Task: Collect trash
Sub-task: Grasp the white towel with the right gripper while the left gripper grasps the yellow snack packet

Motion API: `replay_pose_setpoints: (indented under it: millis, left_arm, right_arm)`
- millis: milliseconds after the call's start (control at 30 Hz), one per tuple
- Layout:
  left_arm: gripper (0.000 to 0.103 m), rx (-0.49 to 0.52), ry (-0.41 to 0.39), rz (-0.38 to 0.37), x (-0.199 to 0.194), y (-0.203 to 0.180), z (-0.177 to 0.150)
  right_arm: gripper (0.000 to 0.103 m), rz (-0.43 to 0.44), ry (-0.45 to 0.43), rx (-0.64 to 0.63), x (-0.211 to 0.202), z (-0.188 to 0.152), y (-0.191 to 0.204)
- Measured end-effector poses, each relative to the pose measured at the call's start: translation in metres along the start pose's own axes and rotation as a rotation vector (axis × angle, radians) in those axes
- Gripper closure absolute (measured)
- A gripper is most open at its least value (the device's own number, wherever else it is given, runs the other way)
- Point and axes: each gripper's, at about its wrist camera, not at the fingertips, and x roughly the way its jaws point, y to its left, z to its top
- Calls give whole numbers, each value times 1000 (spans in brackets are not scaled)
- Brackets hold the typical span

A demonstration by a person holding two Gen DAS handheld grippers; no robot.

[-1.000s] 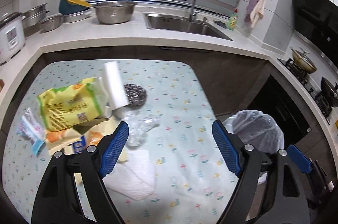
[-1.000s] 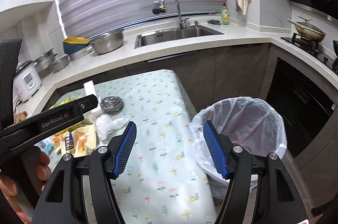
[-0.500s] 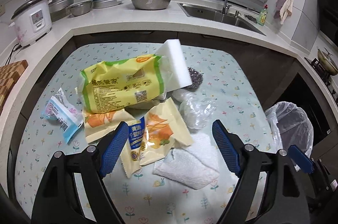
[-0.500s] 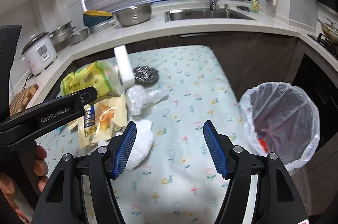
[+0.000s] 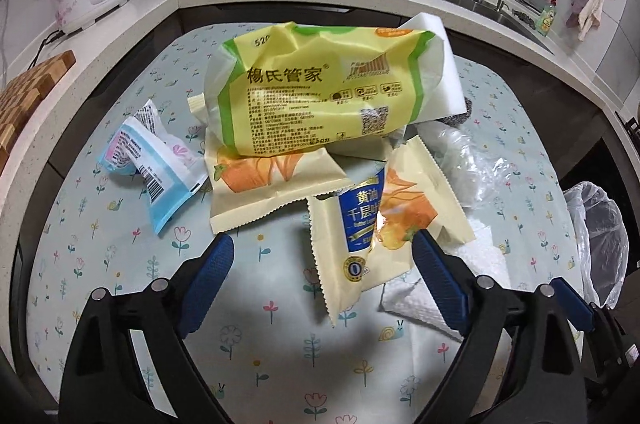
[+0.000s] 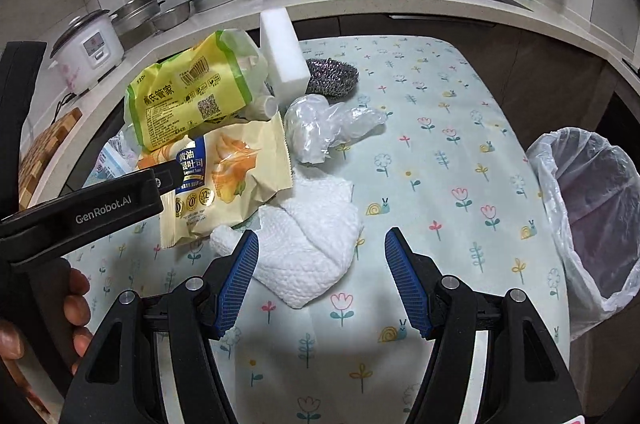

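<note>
Left tongs (image 5: pixel 322 256) were opening over the flowered worktop (image 5: pixel 120 264), nothing gripped; a blue-labelled snack wrapper (image 5: pixel 356 236) lay between them, under the yellow bag (image 5: pixel 320 91), possibly touching neither pad.

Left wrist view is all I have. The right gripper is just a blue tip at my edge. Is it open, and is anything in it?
Observer: The right gripper is open and holds nothing. The crumpled paper towel lies on the table partly between its fingers, not pinched.
Operator: I only get a sliver of the scourer behind the sponge. Where is it?
Observer: The steel scourer sits on the table just right of the white sponge, clear of the wrappers.
Operator: And the bin?
Observer: The lined bin stands off the table's right edge with its mouth open. I can't make out what's inside.
</note>
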Motion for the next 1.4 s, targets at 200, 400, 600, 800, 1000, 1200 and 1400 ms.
replay_pose_setpoints:
  millis: [200, 400, 600, 800, 1000, 1200, 1400]
  left_arm:
    - [15, -26, 46, -7, 19, 8, 0]
    - [15, -52, 82, -21, 36, 12, 0]
    - [23, -58, 90, -51, 43, 11, 2]
    - [64, -36, 111, -93, 43, 4, 1]
    - [91, 13, 86, -115, 28, -9, -3]
    - [93, 33, 39, -136, 0, -19, -2]
    - [94, 61, -11, -164, -30, -36, -3]
  right_arm:
    - [39, 9, 43, -7, 21, 0, 8]
    - [39, 12, 74, -9, 38, 0, 12]
    - [42, 10, 102, -14, 50, -3, 15]
    - [69, 9, 98, -11, 49, -5, 11]
    - [88, 18, 78, -10, 34, -9, 5]
    - [89, 6, 12, 20, 4, -6, -11]
    - [89, -14, -69, 63, -33, -1, -34]
